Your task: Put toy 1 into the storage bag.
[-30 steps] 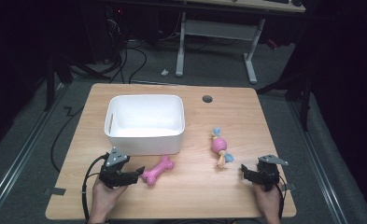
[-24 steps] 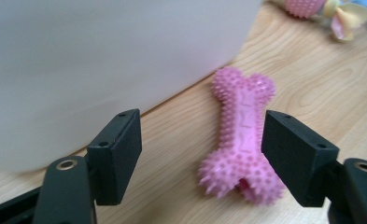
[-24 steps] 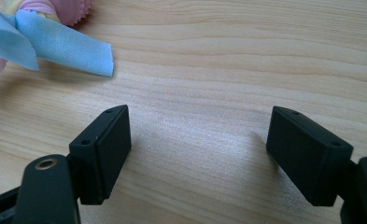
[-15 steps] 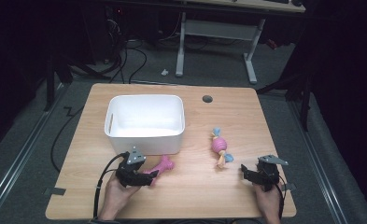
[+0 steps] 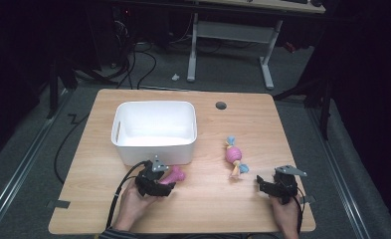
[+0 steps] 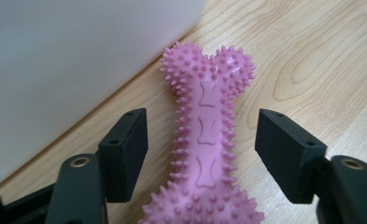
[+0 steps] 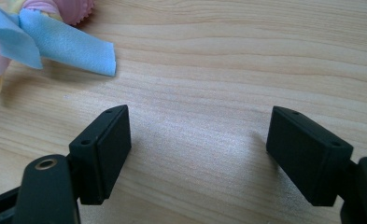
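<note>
1. Your left gripper (image 5: 159, 180): jaws apart and just been closing, astride the pink bone toy (image 6: 208, 140); pads not yet touching it.
2. Pink bone toy: on the table (image 5: 208, 204), at 6 o'clock of the white bin (image 5: 154, 130), just beside its wall; small bone shapes embossed, no writing.
3. Your right gripper (image 5: 272, 185): jaws wide apart over bare wood.
4. Candy-shaped toy (image 5: 233, 156): at 10 o'clock of your right gripper; no label readable.

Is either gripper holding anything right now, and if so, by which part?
Nothing is held. The left gripper has just been closing around the pink bone toy at its shaft, pads not touching. The right gripper is open over bare table.
</note>
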The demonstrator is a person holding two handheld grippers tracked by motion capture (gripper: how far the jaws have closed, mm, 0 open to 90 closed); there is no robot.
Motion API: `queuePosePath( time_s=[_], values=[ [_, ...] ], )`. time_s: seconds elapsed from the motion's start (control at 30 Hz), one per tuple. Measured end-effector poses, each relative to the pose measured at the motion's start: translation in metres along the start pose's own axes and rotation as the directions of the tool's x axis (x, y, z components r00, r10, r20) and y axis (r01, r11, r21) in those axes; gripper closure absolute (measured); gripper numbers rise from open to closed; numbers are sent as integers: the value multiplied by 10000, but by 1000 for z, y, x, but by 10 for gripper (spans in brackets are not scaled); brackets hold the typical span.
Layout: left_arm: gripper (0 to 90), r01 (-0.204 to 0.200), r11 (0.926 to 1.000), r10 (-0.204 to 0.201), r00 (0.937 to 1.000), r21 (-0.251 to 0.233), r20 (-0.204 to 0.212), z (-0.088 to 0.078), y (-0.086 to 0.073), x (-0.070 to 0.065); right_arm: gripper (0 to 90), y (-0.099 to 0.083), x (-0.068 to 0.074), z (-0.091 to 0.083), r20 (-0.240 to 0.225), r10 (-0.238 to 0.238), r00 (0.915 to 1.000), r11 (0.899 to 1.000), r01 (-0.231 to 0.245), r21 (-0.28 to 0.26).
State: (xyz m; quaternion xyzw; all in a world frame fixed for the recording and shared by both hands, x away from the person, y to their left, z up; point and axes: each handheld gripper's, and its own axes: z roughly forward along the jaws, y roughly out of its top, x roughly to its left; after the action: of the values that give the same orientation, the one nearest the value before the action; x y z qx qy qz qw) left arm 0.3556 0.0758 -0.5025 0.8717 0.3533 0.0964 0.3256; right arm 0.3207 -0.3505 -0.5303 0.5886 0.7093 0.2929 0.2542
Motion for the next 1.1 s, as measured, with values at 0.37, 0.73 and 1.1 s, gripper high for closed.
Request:
queuePosePath(
  time_s=[0.37, 0.73, 1.1],
  values=[
    [403, -4, 9981, 17, 9998, 610, -204, 7, 0, 2, 219, 0, 0, 0, -9, -3, 10000, 10000, 3, 2],
    [495, -233, 9963, 239, 9997, 830, -62, 11, 0, 1, 219, 0, 0, 0, -7, -4, 10000, 10000, 4, 2],
    [581, -516, 9957, 510, 9986, 770, 106, 10, -1, -1, 219, 0, 0, 0, -12, 3, 10000, 10000, -3, 10]
  ],
)
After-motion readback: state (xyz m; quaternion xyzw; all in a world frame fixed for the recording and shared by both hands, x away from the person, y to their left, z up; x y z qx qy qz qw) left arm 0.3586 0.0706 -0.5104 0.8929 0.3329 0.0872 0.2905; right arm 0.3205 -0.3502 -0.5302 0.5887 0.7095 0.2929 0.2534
